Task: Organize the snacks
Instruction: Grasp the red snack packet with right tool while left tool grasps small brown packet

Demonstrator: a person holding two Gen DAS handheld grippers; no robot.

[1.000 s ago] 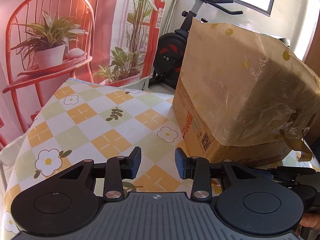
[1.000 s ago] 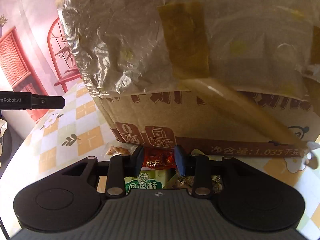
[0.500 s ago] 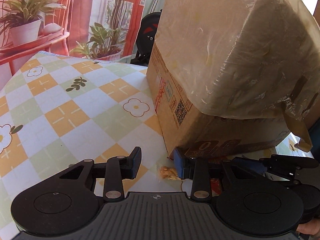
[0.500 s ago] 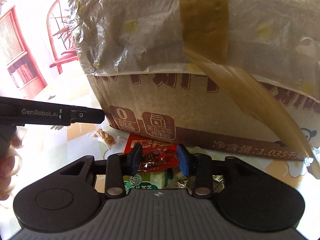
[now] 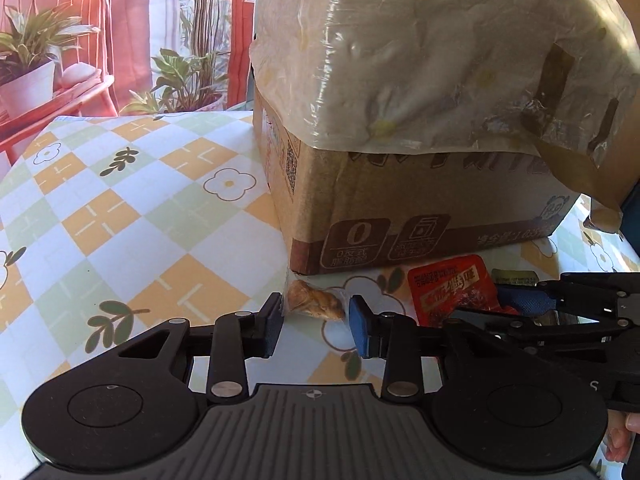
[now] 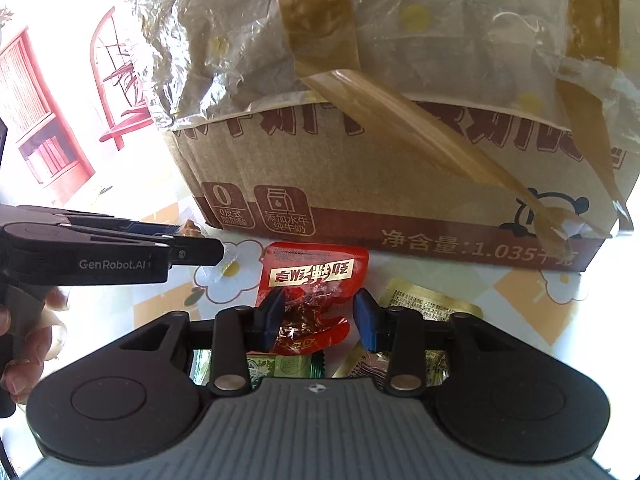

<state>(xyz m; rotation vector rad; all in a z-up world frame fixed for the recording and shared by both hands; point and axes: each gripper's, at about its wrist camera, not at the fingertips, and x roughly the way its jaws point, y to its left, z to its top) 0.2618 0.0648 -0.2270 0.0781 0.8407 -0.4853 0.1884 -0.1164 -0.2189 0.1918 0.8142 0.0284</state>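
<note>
A small clear packet of nuts lies on the tablecloth by the front corner of the cardboard box. My left gripper is open, and the packet sits between its fingertips with its clear edge at the left pad. A red snack packet lies in front of the box. My right gripper is open around the packet's near end, low over it. Each gripper shows in the other's view: the right gripper beside the red packet, the left gripper to the left.
The tall box, wrapped in plastic film and brown tape, blocks the way ahead. A gold packet and a green packet lie near the right gripper. The checked flower tablecloth stretches left. A hand holds the left gripper.
The left gripper has come down and swung toward the box's front corner, so the nut packet now sits between its fingers. The right gripper shifted and opened a little over the red packet.
</note>
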